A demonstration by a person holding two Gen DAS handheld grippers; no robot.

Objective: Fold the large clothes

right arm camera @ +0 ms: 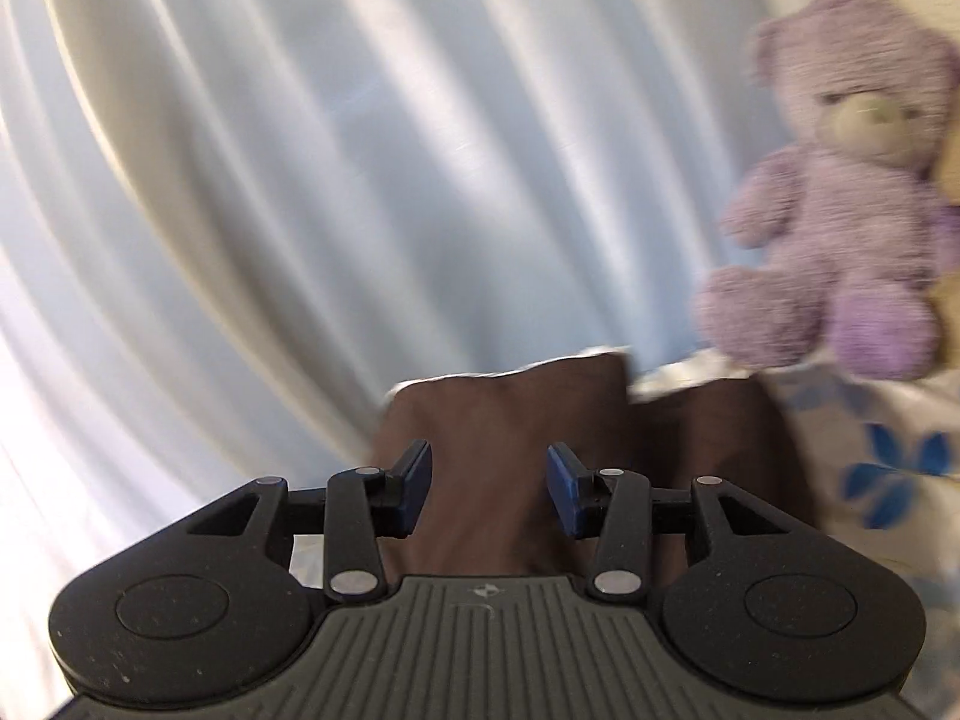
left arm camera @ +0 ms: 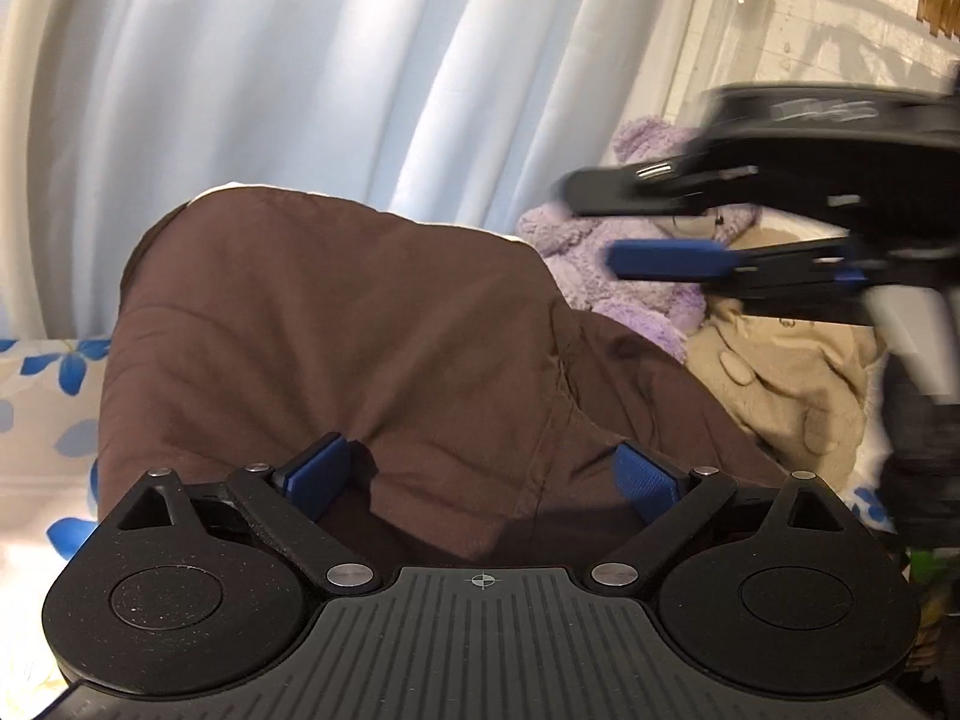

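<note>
A large brown garment (left arm camera: 360, 348) lies in a heap on a flowered sheet (left arm camera: 42, 384). My left gripper (left arm camera: 480, 468) is open, its blue pads wide apart with brown cloth lying between them, not pinched. My right gripper (right arm camera: 489, 480) is open and empty, above the far edge of the brown garment (right arm camera: 516, 420). It also shows in the left wrist view (left arm camera: 654, 222), blurred, up and to the right of the garment.
White curtains (left arm camera: 300, 72) hang behind the bed. A purple teddy bear (right arm camera: 840, 192) sits at the right, also in the left wrist view (left arm camera: 630, 240). A beige garment (left arm camera: 780, 372) lies beside it. A white wall (left arm camera: 840, 48) stands at far right.
</note>
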